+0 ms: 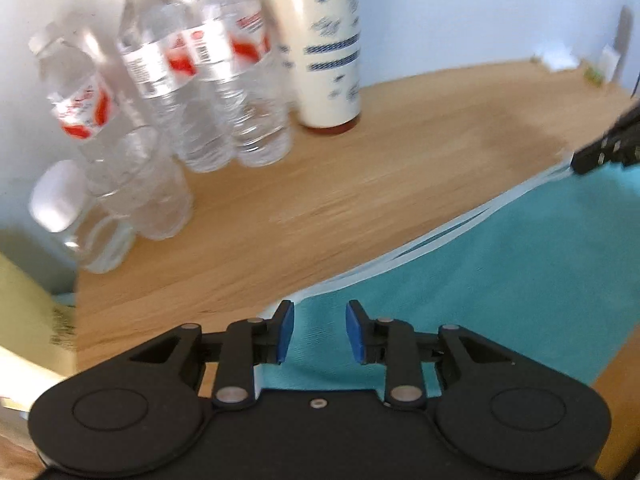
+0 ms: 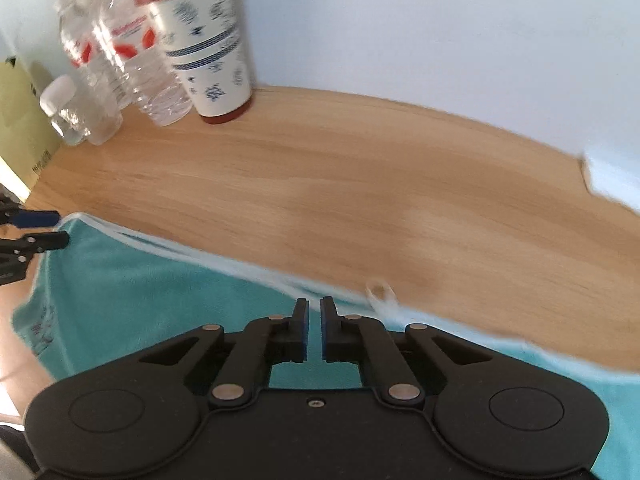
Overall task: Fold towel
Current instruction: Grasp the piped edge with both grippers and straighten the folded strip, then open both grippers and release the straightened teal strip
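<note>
Pale blue wall (image 2: 400,32), light wooden tabletop (image 2: 320,184) meeting it, soft daylight, yellow-green surface (image 2: 16,120) at the table's left end

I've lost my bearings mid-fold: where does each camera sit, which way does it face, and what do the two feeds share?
Left wrist: sits on the left hand-held gripper, looks forward over the teal towel toward bottles and tumbler at the wall; its open jaws show, and the right hand-held gripper enters at the right edge.
Right wrist: sits on the right hand-held gripper, faces the wooden table and wall; its jaws stand nearly closed, with the left hand-held gripper at the left edge.
Shared: towel, table, bottles, tumbler.
</note>
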Demonstrator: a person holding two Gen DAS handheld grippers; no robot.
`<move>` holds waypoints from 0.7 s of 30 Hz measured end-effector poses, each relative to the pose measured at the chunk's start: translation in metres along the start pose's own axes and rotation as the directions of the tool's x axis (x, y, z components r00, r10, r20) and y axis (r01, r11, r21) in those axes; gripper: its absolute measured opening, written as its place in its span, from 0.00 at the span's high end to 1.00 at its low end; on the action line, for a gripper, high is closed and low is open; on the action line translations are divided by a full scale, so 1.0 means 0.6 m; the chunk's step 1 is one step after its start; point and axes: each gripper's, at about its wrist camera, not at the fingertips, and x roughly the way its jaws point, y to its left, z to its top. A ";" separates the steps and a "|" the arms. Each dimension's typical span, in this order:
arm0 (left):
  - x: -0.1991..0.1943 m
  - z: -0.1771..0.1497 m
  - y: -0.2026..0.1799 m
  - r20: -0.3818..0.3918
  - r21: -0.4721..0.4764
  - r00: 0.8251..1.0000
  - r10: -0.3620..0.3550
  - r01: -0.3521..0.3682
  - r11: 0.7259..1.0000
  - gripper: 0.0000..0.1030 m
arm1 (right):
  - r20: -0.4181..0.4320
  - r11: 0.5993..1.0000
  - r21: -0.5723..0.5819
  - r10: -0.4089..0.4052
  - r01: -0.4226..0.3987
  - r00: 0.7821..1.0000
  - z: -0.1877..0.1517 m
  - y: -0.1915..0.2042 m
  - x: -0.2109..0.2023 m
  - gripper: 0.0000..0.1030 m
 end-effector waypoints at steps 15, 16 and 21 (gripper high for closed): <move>0.074 0.014 -0.086 0.045 0.130 0.999 0.021 -0.027 0.991 0.72 | -0.028 0.992 0.055 -0.108 0.110 0.994 -0.038 -0.058 0.017 0.95; 0.073 0.017 -0.083 0.035 0.111 0.999 0.024 -0.028 0.993 0.72 | -0.030 0.991 0.058 -0.117 0.118 0.993 -0.037 -0.060 0.015 0.95; 0.053 0.017 -0.067 0.040 0.079 0.997 0.071 -0.074 0.994 0.74 | -0.015 0.980 0.109 -0.163 0.163 0.987 -0.051 -0.097 -0.024 0.91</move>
